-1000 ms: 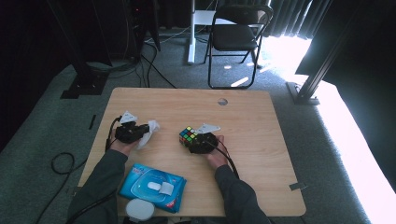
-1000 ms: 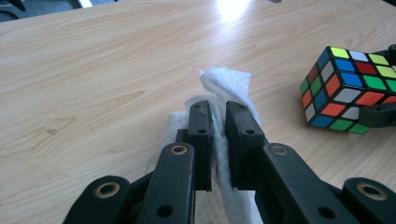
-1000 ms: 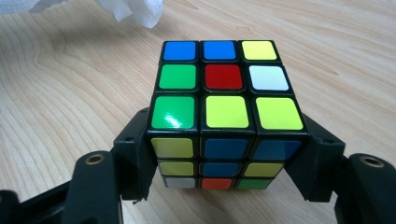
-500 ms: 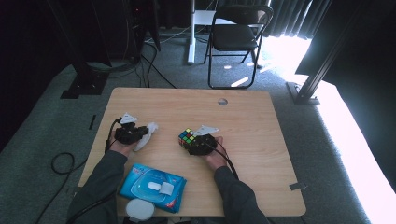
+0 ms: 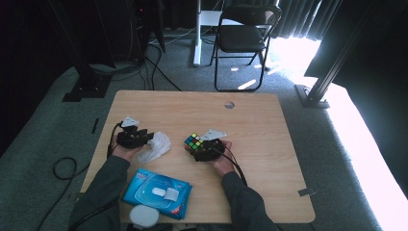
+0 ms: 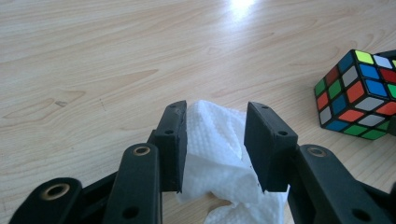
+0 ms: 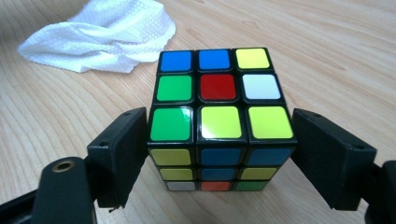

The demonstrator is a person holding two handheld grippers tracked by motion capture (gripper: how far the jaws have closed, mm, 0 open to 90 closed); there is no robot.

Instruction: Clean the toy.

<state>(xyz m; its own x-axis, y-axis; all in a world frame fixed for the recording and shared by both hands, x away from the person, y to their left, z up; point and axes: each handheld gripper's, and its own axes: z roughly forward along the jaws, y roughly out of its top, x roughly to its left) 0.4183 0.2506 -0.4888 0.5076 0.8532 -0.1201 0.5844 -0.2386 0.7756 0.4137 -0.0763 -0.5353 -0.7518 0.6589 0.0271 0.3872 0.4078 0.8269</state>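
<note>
A crumpled white tissue (image 6: 212, 140) lies on the wooden table (image 5: 269, 134) between the jaws of my left gripper (image 6: 215, 123). Those jaws have just been opening and stand apart around it without squeezing it. In the high view the left gripper (image 5: 148, 138) is at the table's left with the tissue (image 5: 156, 147) at its tip. A colour-scrambled puzzle cube (image 7: 219, 86) rests on the table between the jaws of my right gripper (image 7: 219, 121). These jaws have also just been opening and sit loosely at the cube's sides. From above, the cube (image 5: 194, 141) is near the table's middle.
A blue pack of wet wipes (image 5: 158, 192) lies near the front edge, with a round white lid (image 5: 144, 216) below it. A cable hole (image 5: 229, 104) is at the table's far side. A black folding chair (image 5: 243, 33) stands behind the table.
Both hands have stayed in place. The tissue at the left gripper has sunk a little toward the near edge and lies looser on the table.
</note>
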